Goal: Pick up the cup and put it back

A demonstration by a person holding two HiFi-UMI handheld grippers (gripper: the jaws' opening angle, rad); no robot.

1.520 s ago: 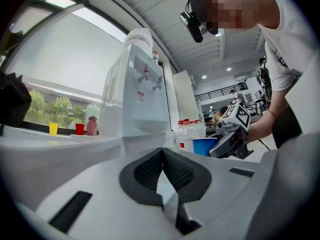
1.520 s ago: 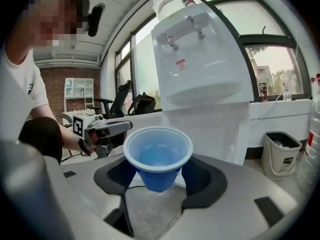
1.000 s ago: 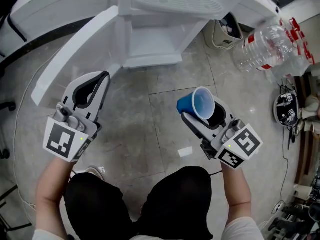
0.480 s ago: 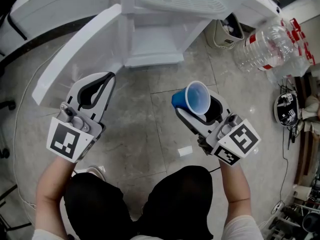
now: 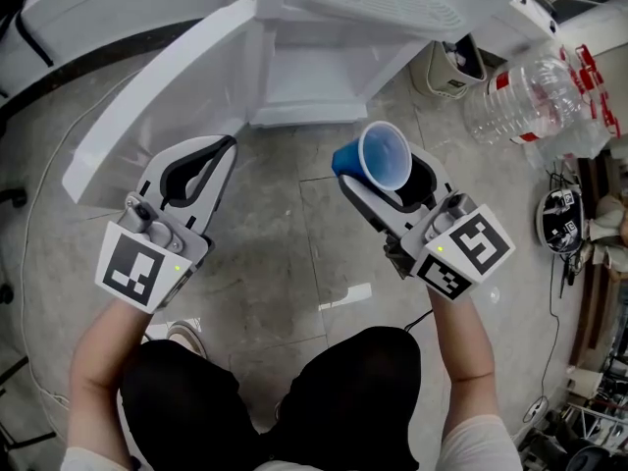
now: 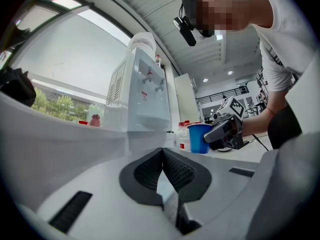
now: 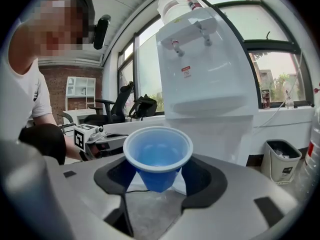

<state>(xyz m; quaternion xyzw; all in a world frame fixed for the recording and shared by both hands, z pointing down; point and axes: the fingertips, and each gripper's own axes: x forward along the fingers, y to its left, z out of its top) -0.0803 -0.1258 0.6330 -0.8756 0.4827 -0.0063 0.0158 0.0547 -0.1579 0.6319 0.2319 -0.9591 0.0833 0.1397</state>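
Your left gripper sits at 9 o'clock in the head view, over the tiled floor. In the left gripper view your left gripper has its jaws together: the pads touch at the tips, with a small gap lower down and nothing between them. It touches no object.

The white water dispenser is at 12 o'clock in the head view. It stands straight ahead in the left gripper view and fills the upper right of the right gripper view.

Your right gripper is at 1 o'clock of centre. Its jaws stand wide apart and are clamped on the blue cup. In the right gripper view the right gripper has a dark pad pressing each side of the cup, on the body below the rim. The cup's mouth faces that camera and it looks empty. In the head view the cup is tipped, with its base toward 9 o'clock. It is up in the air, clear of the floor and short of the dispenser. The left gripper view also catches the cup in your right claw at 3 o'clock.

A small bin is at 1 o'clock. Clear plastic bottles are at 2 o'clock.
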